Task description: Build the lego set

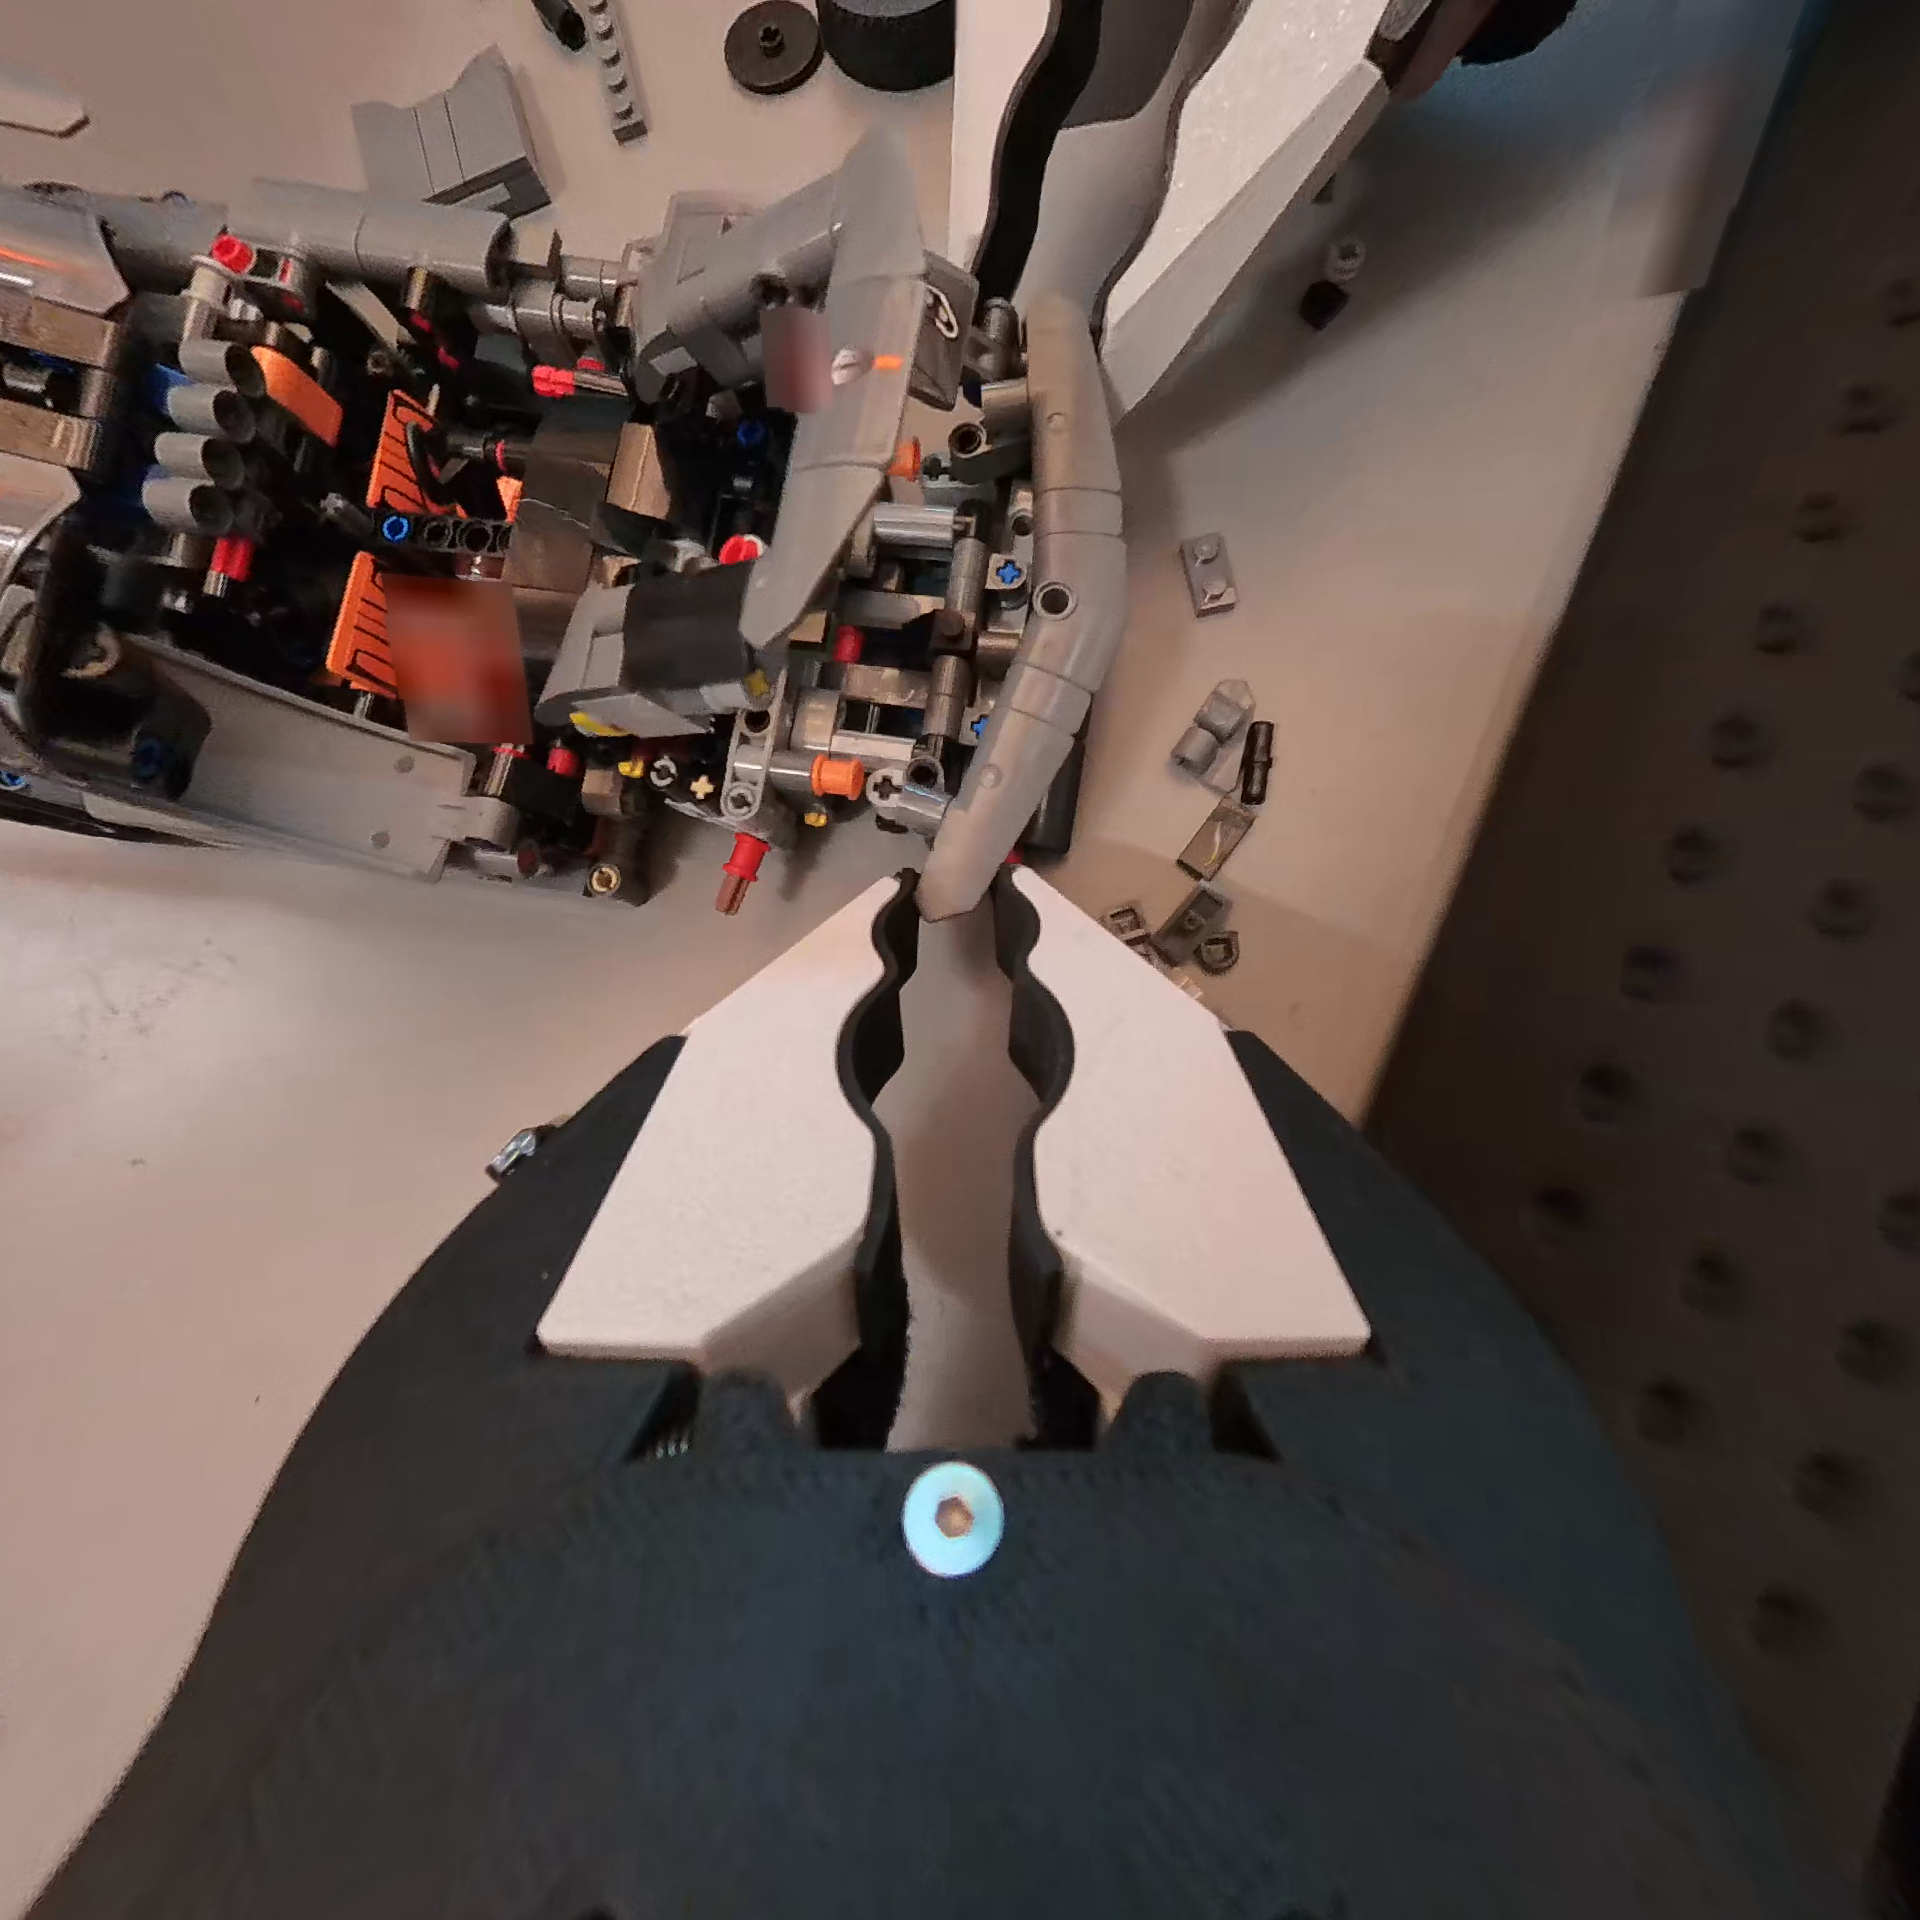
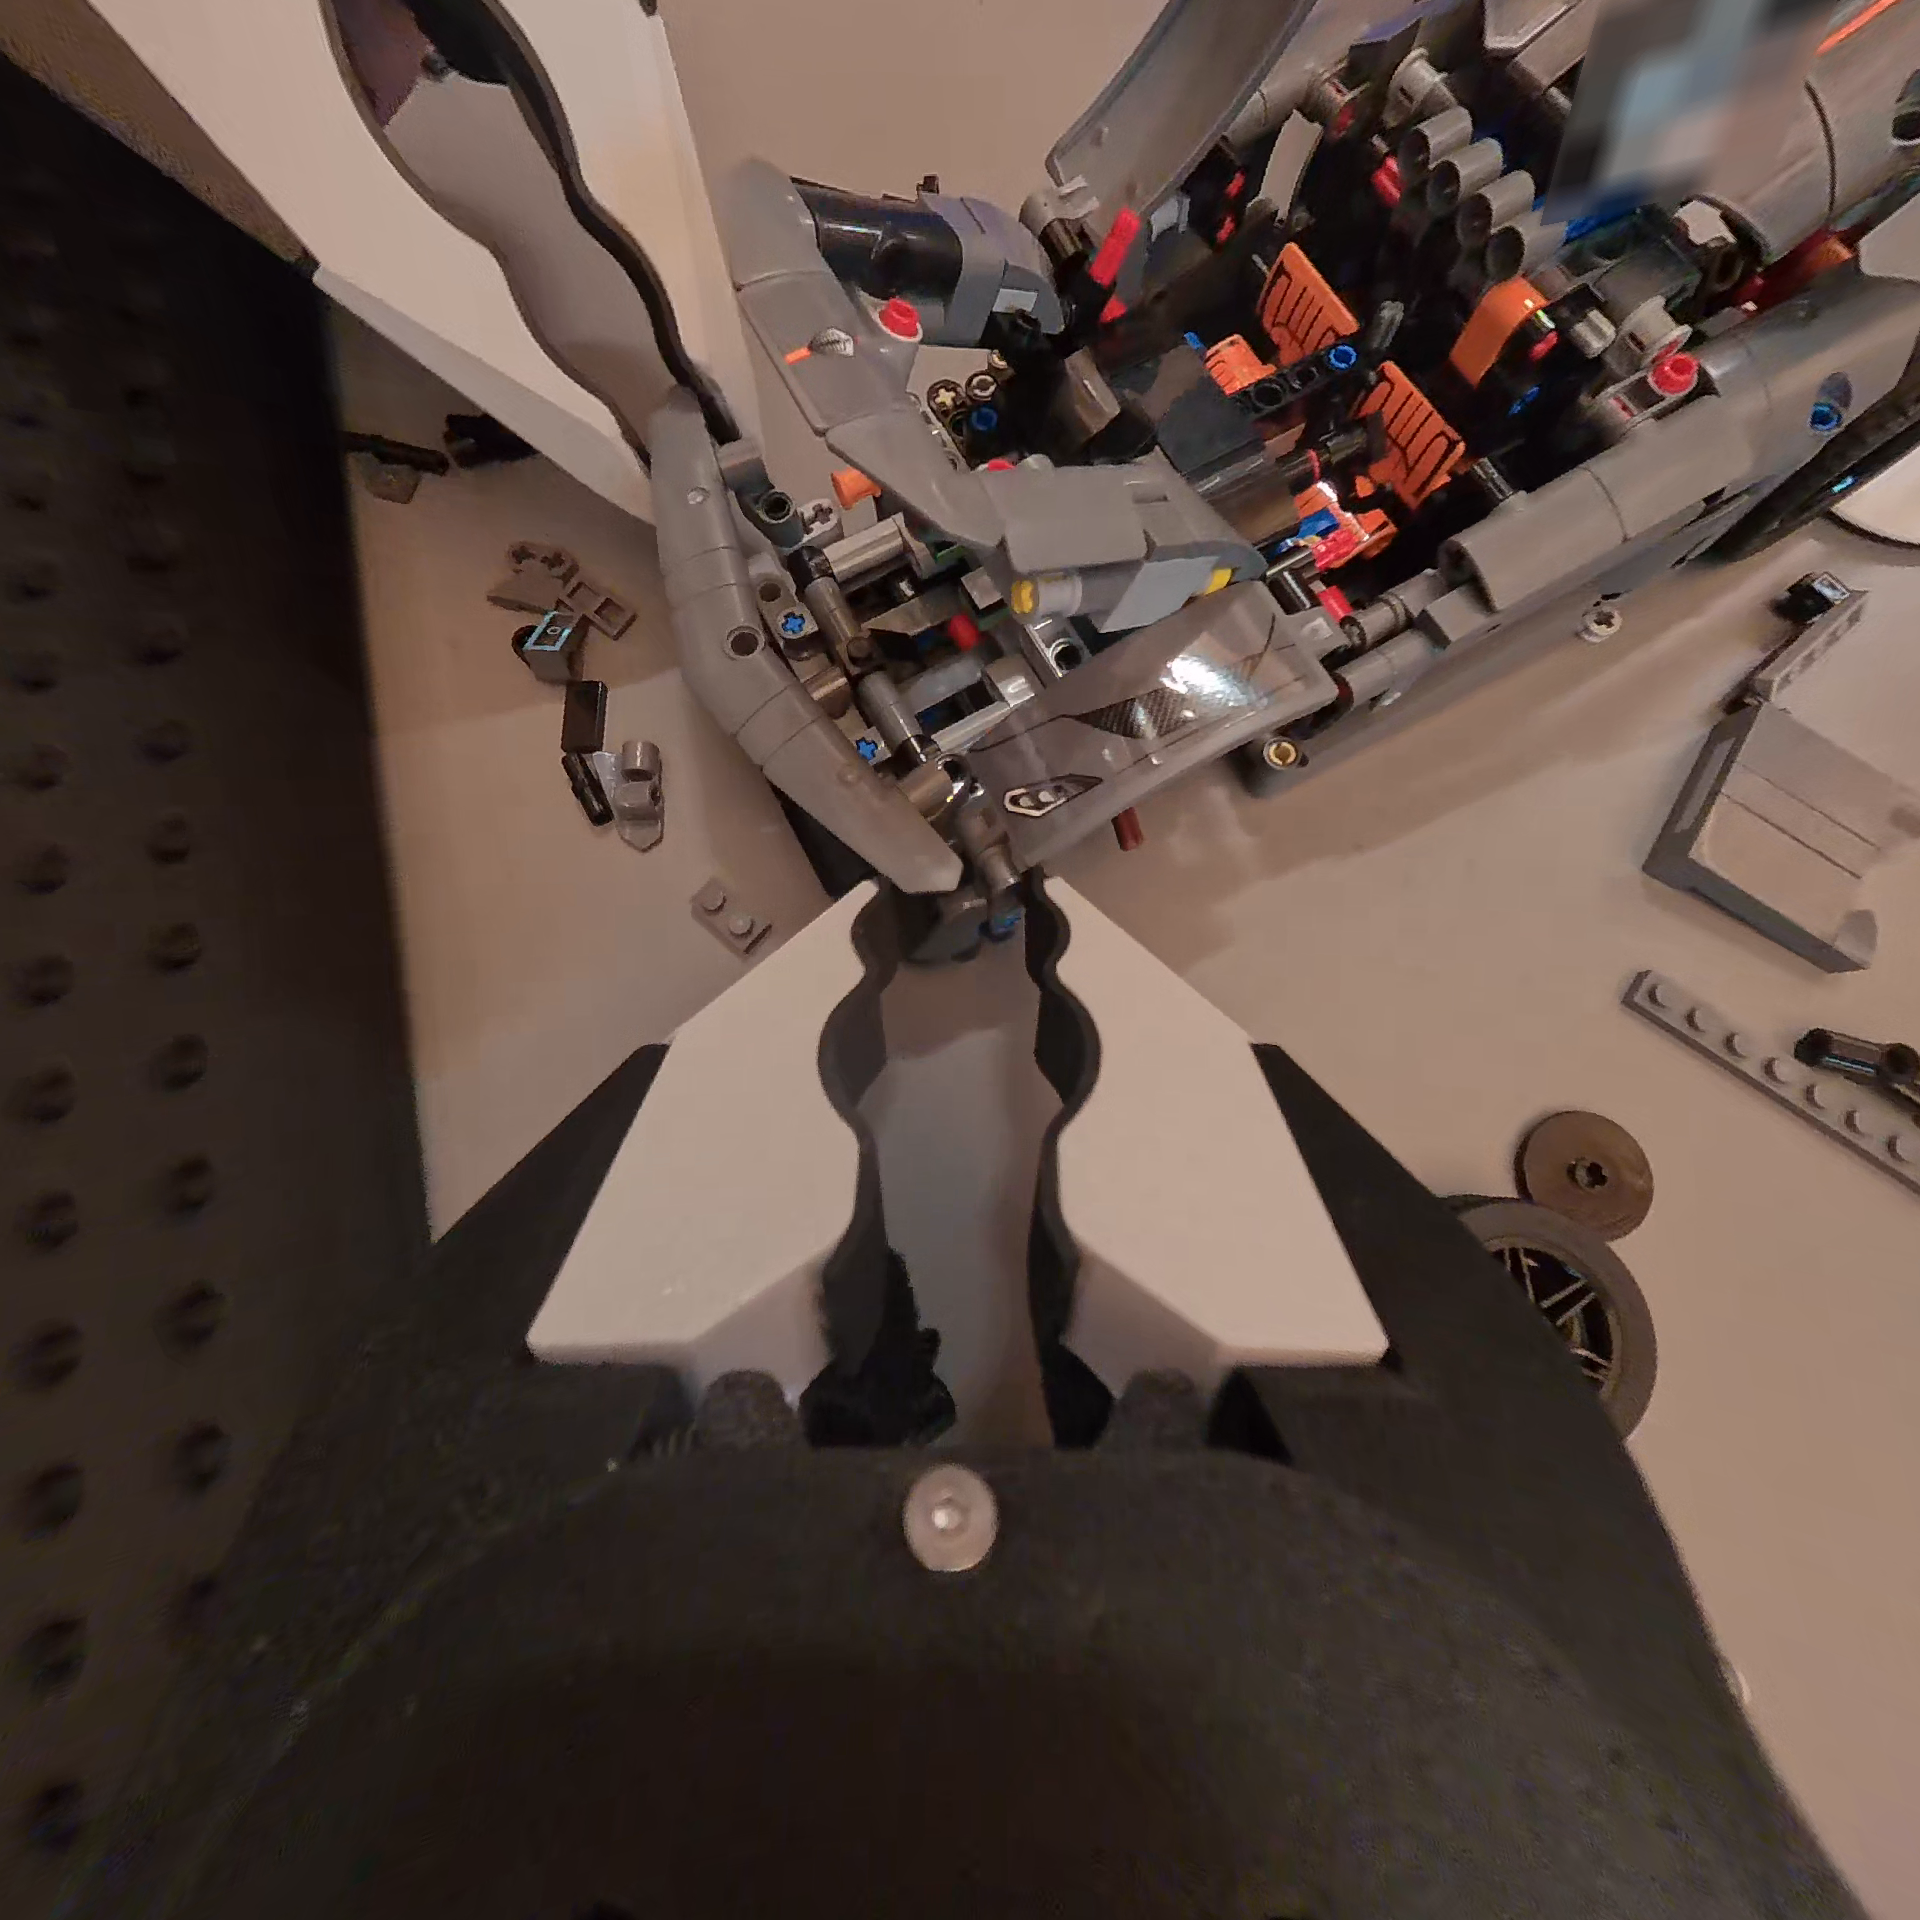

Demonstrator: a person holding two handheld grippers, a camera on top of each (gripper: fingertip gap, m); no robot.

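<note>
Both jaws pinch opposite ends of the curved grey plastic bumper panel point(image 1: 1070, 582) on the large, partly built grey-and-orange lego car point(image 1: 436, 540) lying on the pale tabletop point(image 1: 208, 1039): left gripper point(image 1: 954, 894) at one tip, right gripper point(image 2: 951, 904) at the other, while a loose black wheel point(image 2: 1569, 1299) and small grey plates point(image 2: 732, 914) beside the car suggest much remains.

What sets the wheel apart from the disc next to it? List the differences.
The wheel is larger than the disc. The wheel has a tyre and spokes; the disc is plain with a centre hole. The gripper hides part of the wheel, none of the disc. Both are round and dark.
</note>
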